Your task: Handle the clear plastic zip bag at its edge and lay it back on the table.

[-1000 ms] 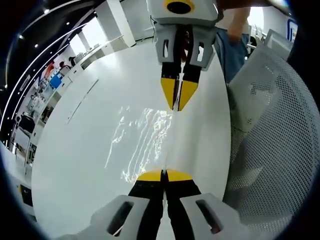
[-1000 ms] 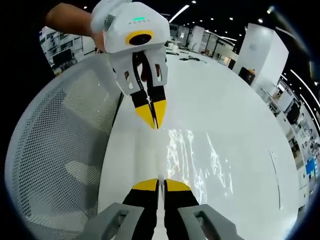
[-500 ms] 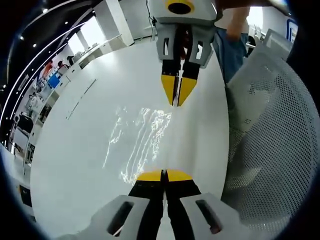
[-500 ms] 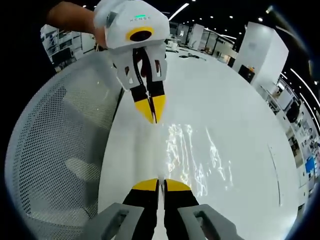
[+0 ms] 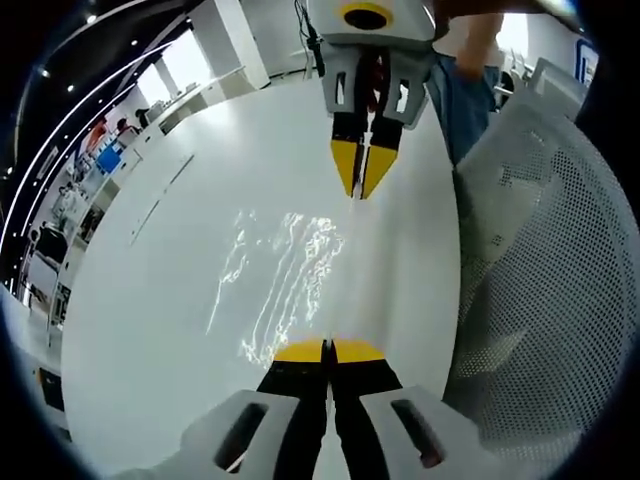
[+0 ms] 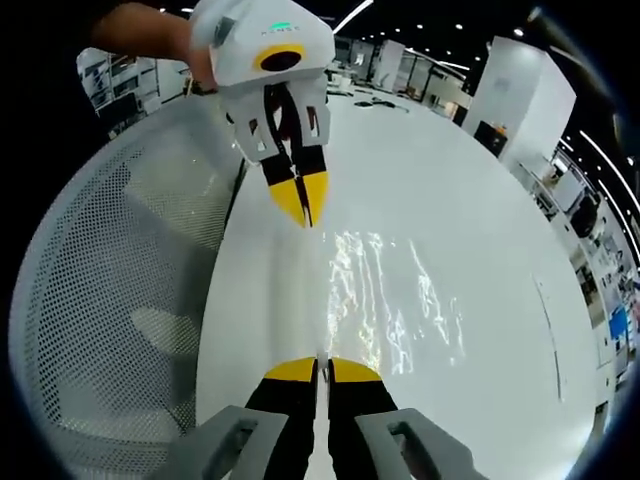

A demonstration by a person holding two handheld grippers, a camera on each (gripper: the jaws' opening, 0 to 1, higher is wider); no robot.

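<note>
The clear plastic zip bag (image 5: 285, 280) shows as rippled glints above the white table (image 5: 150, 300). My left gripper (image 5: 327, 346) is shut on one end of the bag's edge at the bottom of the left gripper view. The right gripper (image 5: 362, 190) faces it from the top, shut on the other end, and the edge runs taut between them. In the right gripper view, my right gripper (image 6: 320, 362) pinches the bag (image 6: 385, 300) and the left gripper (image 6: 303, 215) grips it from above. The bag hangs to one side of this edge, over the table (image 6: 480, 220).
A white mesh chair back (image 5: 545, 260) stands close beside the table edge, also visible as the chair (image 6: 110, 300) in the right gripper view. A person in jeans (image 5: 468, 95) stands behind the right gripper; a hand (image 6: 150, 35) holds the left one. Desks and shelves lie far off.
The two grippers have drawn a little farther apart along the bag's edge, each looking smaller and higher in the other's view. Both stay shut on the bag.
</note>
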